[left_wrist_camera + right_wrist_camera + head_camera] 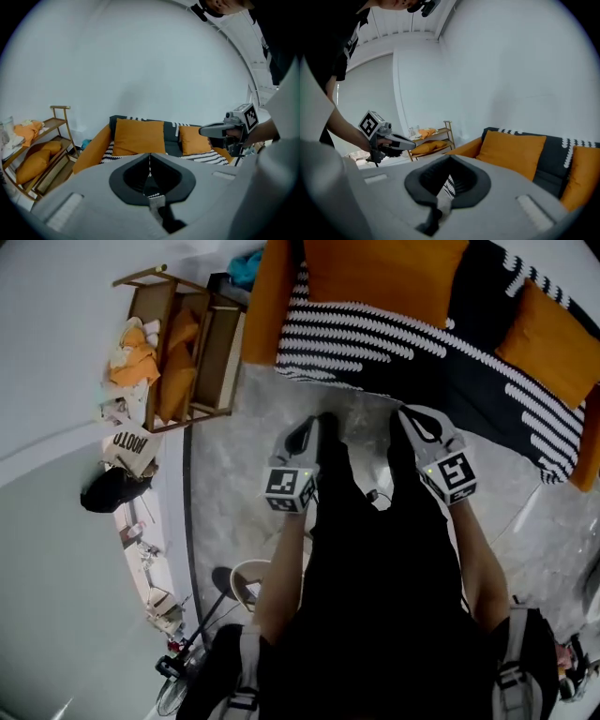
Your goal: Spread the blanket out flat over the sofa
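Head view | left gripper (311, 427), right gripper (411, 416) both clamped on blanket (361, 549) | sofa (270, 306) ahead, shelf (217, 352) at left

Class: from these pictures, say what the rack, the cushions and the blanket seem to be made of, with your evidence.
Rack: probably wood or bamboo; slim light-brown bars and shelves, matt.
Cushions: orange cloth covers, matt, plump with soft edges; the filling cannot be told.
Blanket: soft textile, perhaps knitted; it hangs limp from both shut jaws, black with a white zigzag pattern.
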{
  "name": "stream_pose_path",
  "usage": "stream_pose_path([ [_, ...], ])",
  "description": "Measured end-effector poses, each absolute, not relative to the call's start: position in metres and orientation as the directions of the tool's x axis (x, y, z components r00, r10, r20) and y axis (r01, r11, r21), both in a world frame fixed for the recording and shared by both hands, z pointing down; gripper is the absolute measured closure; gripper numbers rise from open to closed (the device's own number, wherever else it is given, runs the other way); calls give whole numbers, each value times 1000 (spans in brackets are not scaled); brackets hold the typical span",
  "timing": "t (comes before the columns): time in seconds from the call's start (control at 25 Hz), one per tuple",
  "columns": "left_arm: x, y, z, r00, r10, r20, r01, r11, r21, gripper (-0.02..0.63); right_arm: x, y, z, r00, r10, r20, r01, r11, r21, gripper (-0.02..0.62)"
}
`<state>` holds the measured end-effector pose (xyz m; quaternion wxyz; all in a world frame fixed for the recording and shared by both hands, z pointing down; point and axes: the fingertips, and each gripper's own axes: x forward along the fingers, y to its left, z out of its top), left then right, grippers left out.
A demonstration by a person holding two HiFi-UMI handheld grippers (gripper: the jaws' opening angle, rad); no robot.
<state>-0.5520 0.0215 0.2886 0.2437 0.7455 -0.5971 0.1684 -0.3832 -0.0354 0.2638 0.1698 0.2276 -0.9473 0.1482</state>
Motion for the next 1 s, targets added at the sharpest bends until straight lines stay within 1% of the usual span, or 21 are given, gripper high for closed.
stream_pose_path([
  [0.12,-585,14,307,301,-764,571,-954,-244,176,592,-415,-40,269,-799,-434,415,-544,817,-193,592],
  [0.28,-613,2,338,425,-684,593,-902,-377,211,592,-451,-43,278,-731,-533,426,-650,734,-197,592],
  [0.4,-627,-13,372,504,-615,607,-855,-455,248,588,-477,-42,292,-681,-576,452,-705,683,-192,592],
  [0.48,-637,-22,401,531,-573,625,-832,-494,253,588,-490,-41,304,-654,-590,474,-728,660,-182,592],
  [0.56,-643,-28,431,544,-537,644,-814,-523,252,586,-497,-39,318,-631,-594,499,-746,642,-180,592],
  [0.64,-649,-30,464,544,-506,669,-803,-544,242,548,-503,-35,330,-613,-597,517,-761,622,-184,592],
  [0.68,-653,-31,480,540,-492,682,-801,-549,238,546,-505,-34,336,-606,-599,523,-767,614,-186,592],
  [0.84,-666,-38,551,513,-467,720,-818,-521,245,538,-507,-31,376,-590,-593,548,-778,600,-189,592],
  [1.0,-681,-44,627,463,-446,766,-845,-482,231,503,-509,-33,416,-584,-590,557,-784,589,-198,592],
])
